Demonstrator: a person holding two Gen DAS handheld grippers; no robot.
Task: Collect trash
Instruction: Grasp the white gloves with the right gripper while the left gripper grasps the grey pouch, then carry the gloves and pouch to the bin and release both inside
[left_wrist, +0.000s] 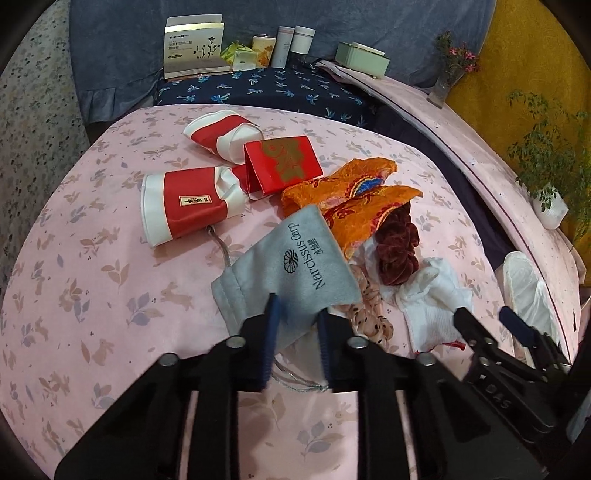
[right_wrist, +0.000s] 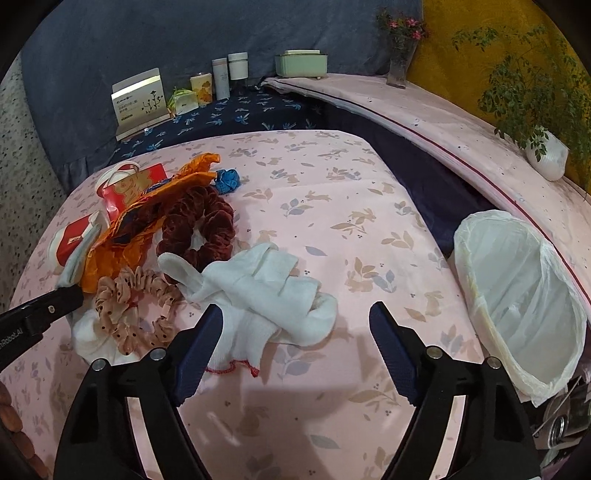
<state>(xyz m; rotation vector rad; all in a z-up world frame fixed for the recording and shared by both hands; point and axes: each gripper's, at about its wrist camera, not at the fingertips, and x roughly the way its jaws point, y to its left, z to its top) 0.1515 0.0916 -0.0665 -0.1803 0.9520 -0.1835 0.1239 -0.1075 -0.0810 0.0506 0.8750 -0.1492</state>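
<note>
The left gripper (left_wrist: 295, 325) is low over the pink sheet (left_wrist: 110, 295) that covers the table. Its two blue fingers are close together and pinch the near end of a grey pouch (left_wrist: 291, 266). The pouch lies flat on the sheet, with its far end pointing toward the middle of the table. Its string trails out by the fingers.

The right gripper (right_wrist: 295, 332) has its jaws wide apart and holds nothing. A white glove (right_wrist: 258, 295) lies on the sheet near the front edge. The glove's cuff touches the inside of the left finger. The rest of the glove lies in the gap and ahead of the jaws. The right finger is well apart from the glove.

A peach hair tie (right_wrist: 136, 306) with dots sits just beside the glove, on the left. A dark red hair tie (right_wrist: 199, 225) lies behind the glove. An orange cloth (left_wrist: 347, 195) lies beside the dark red hair tie, partly under the pouch. Two red and white bags (left_wrist: 188, 203) and a red box (left_wrist: 284, 166) sit farther back on the left side. A small blue ball of yarn (right_wrist: 227, 181) sits toward the back.

A bin (right_wrist: 517, 295) with a white bag in it stands off the right edge of the table.
</note>
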